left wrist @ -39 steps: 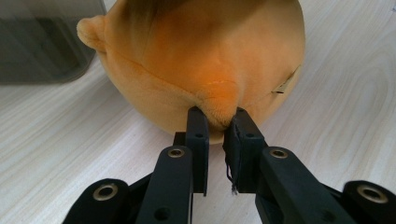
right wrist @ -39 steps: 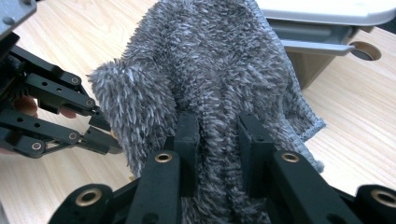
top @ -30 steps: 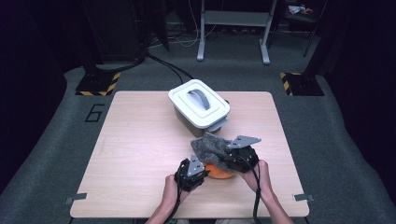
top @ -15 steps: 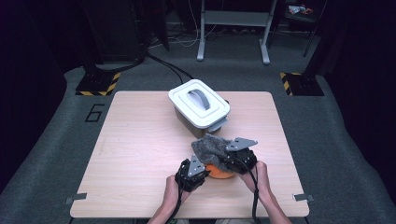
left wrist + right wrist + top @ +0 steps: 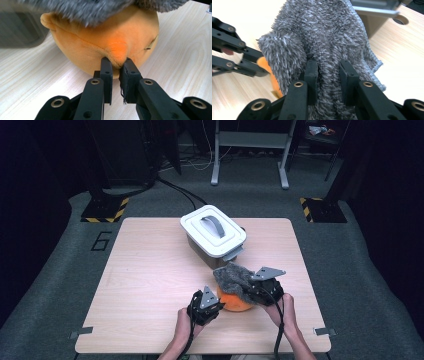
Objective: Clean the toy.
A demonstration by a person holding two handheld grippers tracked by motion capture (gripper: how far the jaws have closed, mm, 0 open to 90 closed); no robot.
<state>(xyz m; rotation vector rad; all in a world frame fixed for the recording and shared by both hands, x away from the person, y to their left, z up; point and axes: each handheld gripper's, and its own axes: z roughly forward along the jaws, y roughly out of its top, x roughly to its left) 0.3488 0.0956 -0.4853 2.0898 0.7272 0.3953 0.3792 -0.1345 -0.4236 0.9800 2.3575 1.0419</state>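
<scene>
The white rectangular plastic box [image 5: 214,239] stands past the middle of the bench [image 5: 145,285] toward its far edge, its lid with a grey arched handle shut, so I cannot see its contents. Near the bench's near edge my left hand-held gripper [image 5: 116,65] is pinched shut on a small fold of the round, soft orange plush toy [image 5: 107,42]. My right hand-held gripper [image 5: 327,75] is clamped on the shaggy grey cloth [image 5: 322,37] draped over the toy's top.
</scene>
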